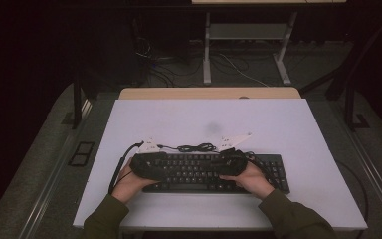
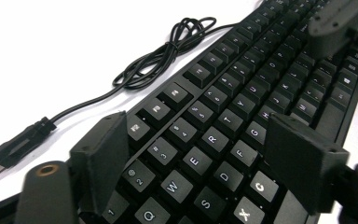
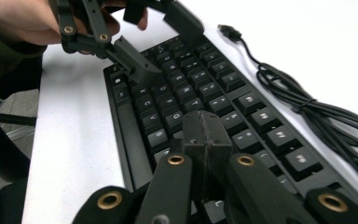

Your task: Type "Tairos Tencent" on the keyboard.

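Both forearms entering from the bottom edge of the high view, sleeved in dark green, angled inward toward each other. Left hand [image 1: 128, 183] wrapped around the left gripper [image 2: 205, 154], jaws standing apart with a clear gap between the pads, nothing clamped. Right hand [image 1: 251, 180] holding the right gripper [image 3: 207, 133], jaws pressed together tip to tip, nothing between them. Both grippers low and tilted forward, tips facing each other.
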`<state>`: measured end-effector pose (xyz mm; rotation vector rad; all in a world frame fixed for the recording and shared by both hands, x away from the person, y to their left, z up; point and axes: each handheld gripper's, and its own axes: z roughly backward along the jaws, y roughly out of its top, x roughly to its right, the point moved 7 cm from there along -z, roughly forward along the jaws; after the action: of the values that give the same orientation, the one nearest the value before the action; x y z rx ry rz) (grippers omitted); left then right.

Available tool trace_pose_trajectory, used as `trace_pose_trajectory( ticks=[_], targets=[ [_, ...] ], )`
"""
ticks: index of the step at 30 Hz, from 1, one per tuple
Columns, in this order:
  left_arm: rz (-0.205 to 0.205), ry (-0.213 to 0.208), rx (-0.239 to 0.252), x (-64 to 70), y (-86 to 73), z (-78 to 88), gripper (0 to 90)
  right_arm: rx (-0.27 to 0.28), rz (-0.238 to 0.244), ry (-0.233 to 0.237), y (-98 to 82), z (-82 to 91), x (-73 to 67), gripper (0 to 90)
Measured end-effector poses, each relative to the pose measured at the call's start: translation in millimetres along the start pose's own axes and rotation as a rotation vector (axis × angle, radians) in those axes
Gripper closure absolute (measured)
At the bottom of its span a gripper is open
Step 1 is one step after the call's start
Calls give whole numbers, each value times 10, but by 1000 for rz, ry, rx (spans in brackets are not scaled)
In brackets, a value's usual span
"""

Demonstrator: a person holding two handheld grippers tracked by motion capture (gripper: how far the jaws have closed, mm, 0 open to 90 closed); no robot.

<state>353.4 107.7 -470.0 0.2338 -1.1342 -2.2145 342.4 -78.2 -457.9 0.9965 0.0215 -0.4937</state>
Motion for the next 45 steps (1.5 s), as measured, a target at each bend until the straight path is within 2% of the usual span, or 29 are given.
trace_pose_trajectory(
  ticks=[24,38,45],
  targets=[
    [5,-1,13,5,21,9,203,-84,25,17,-123,-295,-173,891],
    [1,0,15,0,27,17,203,-105,34,18,-157,-332,-187,891],
    [1,1,16,0,27,17,203,-118,41,2,-170,-339,-179,891]
  ],
)
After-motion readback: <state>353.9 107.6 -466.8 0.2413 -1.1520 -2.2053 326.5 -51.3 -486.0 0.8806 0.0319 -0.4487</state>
